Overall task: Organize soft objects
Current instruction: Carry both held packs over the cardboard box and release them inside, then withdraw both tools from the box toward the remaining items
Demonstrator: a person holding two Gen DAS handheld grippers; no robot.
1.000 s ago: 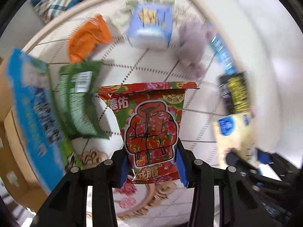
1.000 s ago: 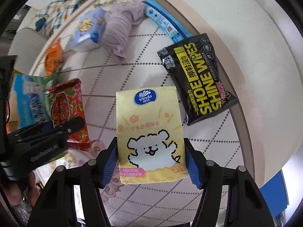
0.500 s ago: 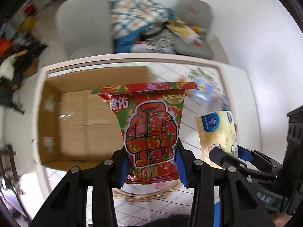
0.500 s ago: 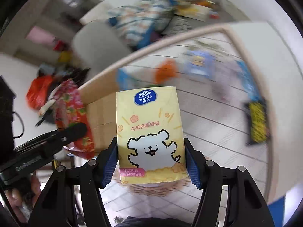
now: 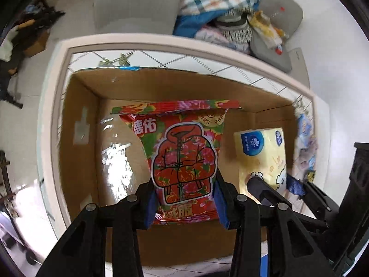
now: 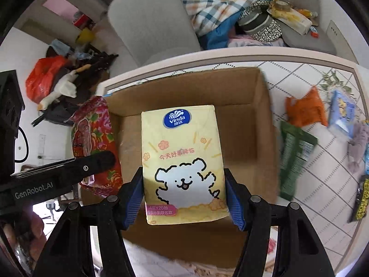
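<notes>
Left wrist view first: my left tongs (image 5: 183, 198) are closed on the lower part of the red floral packet (image 5: 180, 152), blue pads pressed to both its sides. Right wrist view: my right tongs (image 6: 184, 198) pinch the yellow Vinda tissue pack (image 6: 183, 161) in the same way, upright between the pads.

A second ago both packs hung over the tiled table among the loose items. Now both hang over the open cardboard box (image 5: 78, 138), side by side, tissue pack to the right of the red packet. I judge the carry is done and what remains is lowering and letting go.

Beneath them, the box floor looks bare apart from shiny tape. The two tongs are near each other, so I would release one at a time to avoid knocking packs.

Further right on the table (image 6: 322, 207) more things wait: a green packet (image 6: 295, 157) just beside the box wall, an orange pouch (image 6: 304, 108), a pale blue tissue pack (image 6: 341, 115), a grey cloth (image 6: 359, 143) and a black wipes pack (image 6: 362, 198) at the edge.

Beyond the table stand a grey chair (image 6: 147, 23) and piled laundry (image 6: 221, 2).
</notes>
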